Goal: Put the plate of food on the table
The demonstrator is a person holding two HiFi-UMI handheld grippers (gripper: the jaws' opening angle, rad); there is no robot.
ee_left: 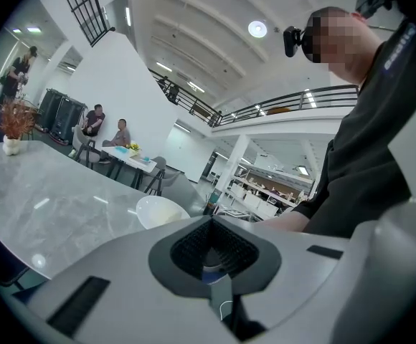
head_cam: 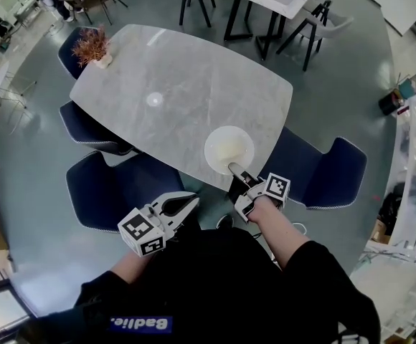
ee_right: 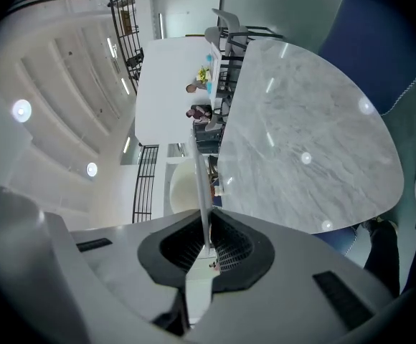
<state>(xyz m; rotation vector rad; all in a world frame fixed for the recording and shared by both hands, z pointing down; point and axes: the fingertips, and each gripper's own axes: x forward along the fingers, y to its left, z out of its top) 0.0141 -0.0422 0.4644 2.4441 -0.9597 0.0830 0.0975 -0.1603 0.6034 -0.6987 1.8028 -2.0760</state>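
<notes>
Where the grey marble table [head_cam: 179, 84] reaches its far left corner, a potted plant [head_cam: 92, 46] with rusty leaves stands on it, well apart from everything else on the top. Three dark blue chairs [head_cam: 104, 188] are tucked along the table's left and near-left sides. Just off the table's near edge, the left gripper [head_cam: 191, 201] hangs over the floor with its jaws pressed together and nothing between them; its own view shows the ribbed pads meeting on empty air. To its right, the white plate [head_cam: 229, 147] lies over the table's near edge, with pale yellowish food in its hollow. From the left gripper view the plate [ee_left: 159, 211] seems to sit on the marble, though whether it rests fully or is just above I cannot tell. The right gripper [head_cam: 235, 169] pinches the plate's near rim, and in the right gripper view that rim [ee_right: 202, 185] runs edge-on straight into the closed pads. Right of that, another blue chair [head_cam: 326, 174] stands beside the table's near right edge
</notes>
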